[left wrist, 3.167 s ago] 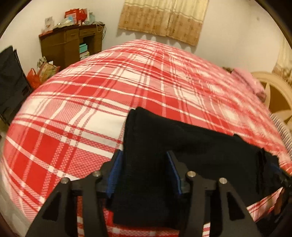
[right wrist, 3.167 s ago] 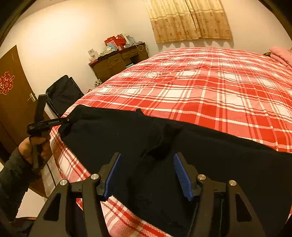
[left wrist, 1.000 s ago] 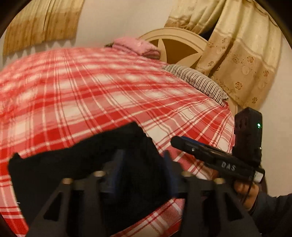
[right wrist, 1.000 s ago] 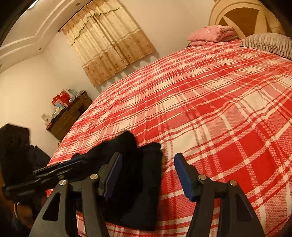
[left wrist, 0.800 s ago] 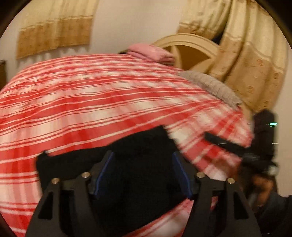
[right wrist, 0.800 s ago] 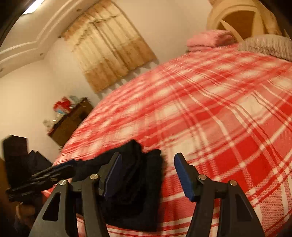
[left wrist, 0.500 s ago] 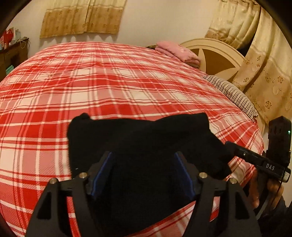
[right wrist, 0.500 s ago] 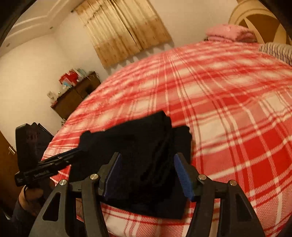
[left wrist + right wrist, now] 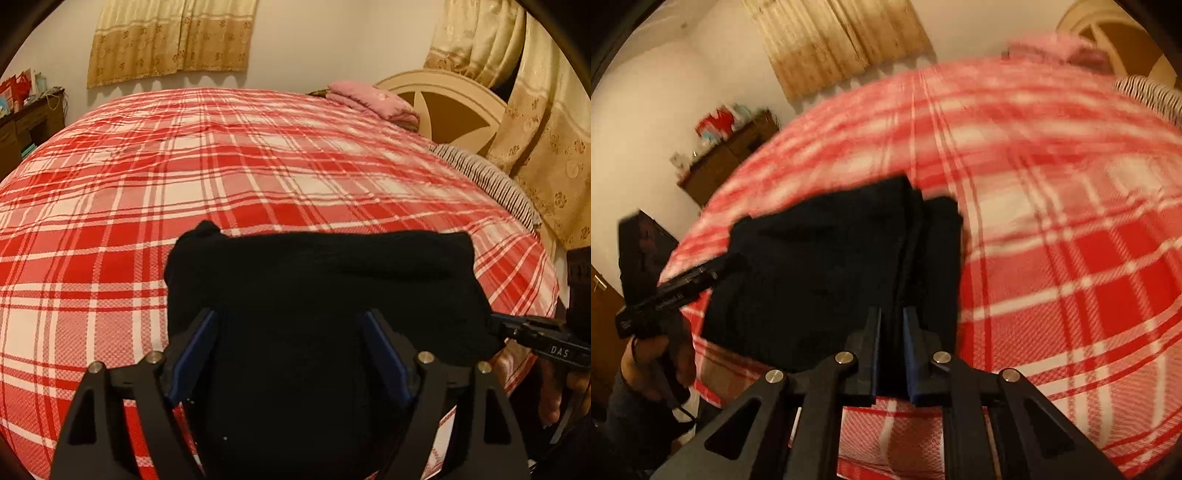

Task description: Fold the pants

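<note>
The black pants (image 9: pixel 317 295) lie folded into a thick rectangle near the front edge of the red plaid bed (image 9: pixel 221 158). My left gripper (image 9: pixel 291 354) is open, its blue pads straddling the near part of the pile. In the right wrist view the pants (image 9: pixel 831 266) show as a stacked bundle. My right gripper (image 9: pixel 891 350) is shut on the bundle's near edge at its right end, with black cloth between the pads. The right gripper also shows in the left wrist view (image 9: pixel 498 328), at the pile's right corner.
A pink folded blanket (image 9: pixel 373 101) and a striped pillow (image 9: pixel 487 181) lie by the round headboard (image 9: pixel 454 107) at the far right. A wooden dresser (image 9: pixel 727 158) stands by the far wall. A black bag (image 9: pixel 642 251) stands left of the bed.
My right gripper has closed on the edge of the folded pants; it was open half a second ago. The left gripper stays open over the pile. The right view is blurred by motion.
</note>
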`<action>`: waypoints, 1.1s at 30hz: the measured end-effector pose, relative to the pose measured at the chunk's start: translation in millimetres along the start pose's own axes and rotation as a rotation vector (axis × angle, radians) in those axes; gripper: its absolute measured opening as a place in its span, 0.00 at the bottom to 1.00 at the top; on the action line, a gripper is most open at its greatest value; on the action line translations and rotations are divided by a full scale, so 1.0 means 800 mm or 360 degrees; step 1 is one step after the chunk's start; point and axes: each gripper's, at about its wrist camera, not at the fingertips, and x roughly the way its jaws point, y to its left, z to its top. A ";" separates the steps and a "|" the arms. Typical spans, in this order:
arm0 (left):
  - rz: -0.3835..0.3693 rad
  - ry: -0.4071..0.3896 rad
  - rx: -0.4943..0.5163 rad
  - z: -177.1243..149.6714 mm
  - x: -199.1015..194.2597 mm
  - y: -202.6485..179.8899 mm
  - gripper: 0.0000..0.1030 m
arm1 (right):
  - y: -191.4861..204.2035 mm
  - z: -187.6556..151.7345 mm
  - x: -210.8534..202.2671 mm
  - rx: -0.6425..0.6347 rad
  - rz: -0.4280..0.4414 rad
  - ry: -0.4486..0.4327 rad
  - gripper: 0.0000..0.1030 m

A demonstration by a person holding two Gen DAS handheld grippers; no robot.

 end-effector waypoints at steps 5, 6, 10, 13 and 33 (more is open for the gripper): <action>0.0006 0.0006 0.0019 0.000 0.000 -0.001 0.84 | 0.004 0.008 -0.027 -0.0007 -0.0126 -0.0112 0.35; 0.0005 0.0005 0.0020 0.000 0.000 -0.001 0.84 | 0.008 0.012 -0.034 -0.0022 -0.0147 -0.0161 0.36; 0.0021 0.0016 0.0038 0.000 0.001 -0.003 0.84 | 0.035 0.041 -0.046 -0.0147 -0.0051 -0.0291 0.49; 0.0030 0.0024 0.0044 0.001 0.003 -0.004 0.86 | 0.052 0.060 -0.028 -0.0230 0.0109 -0.0288 0.52; 0.0040 0.0057 0.0034 0.000 0.000 -0.004 0.90 | 0.046 0.039 0.013 -0.0249 0.0012 -0.0110 0.52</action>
